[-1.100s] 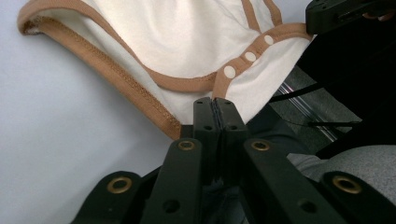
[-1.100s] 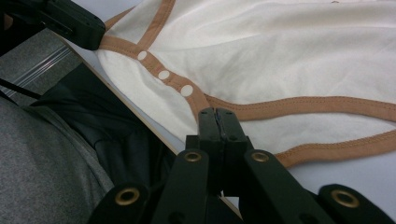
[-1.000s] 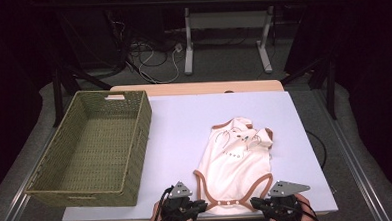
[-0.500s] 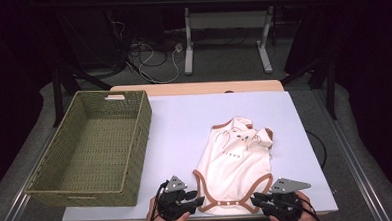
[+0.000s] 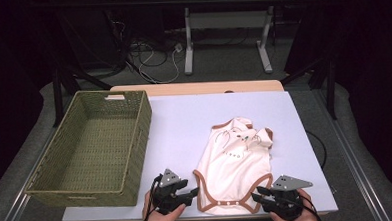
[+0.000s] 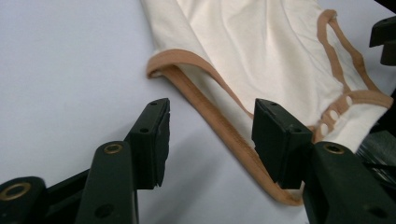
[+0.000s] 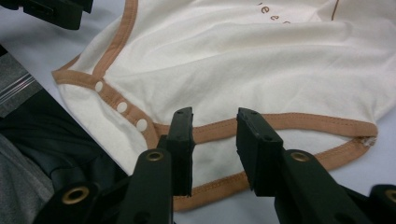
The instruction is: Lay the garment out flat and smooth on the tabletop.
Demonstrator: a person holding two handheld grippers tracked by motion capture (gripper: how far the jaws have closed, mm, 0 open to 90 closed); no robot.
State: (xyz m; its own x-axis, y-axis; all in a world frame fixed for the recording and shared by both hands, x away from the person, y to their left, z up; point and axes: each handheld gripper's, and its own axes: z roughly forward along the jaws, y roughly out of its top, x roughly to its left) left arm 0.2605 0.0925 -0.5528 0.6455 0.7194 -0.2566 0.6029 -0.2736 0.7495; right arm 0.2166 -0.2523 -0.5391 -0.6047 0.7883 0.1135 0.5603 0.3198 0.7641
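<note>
A cream baby bodysuit point(image 5: 235, 164) with brown trim lies flat on the white table point(image 5: 184, 121), its snap end toward the front edge. My left gripper point(image 5: 191, 195) sits at its lower left corner. In the left gripper view the left gripper point(image 6: 212, 109) is open; its jaws have just been opening, and the brown leg trim point(image 6: 219, 126) runs loose between them. My right gripper point(image 5: 260, 198) sits at the lower right corner. The right gripper point(image 7: 215, 119) is open too, jaws just opened, with the trimmed hem point(image 7: 219, 128) lying untouched between the pads.
A green woven basket point(image 5: 141, 138) stands on the table's left side, close to the left gripper. The table's front edge runs just behind both hands. Desk legs and cables point(image 5: 157, 62) sit on the floor beyond the far edge.
Both grippers' jaws have spread apart at the bodysuit's lower corners. The left gripper has slid a little to the left. The bodysuit lies where it was.
</note>
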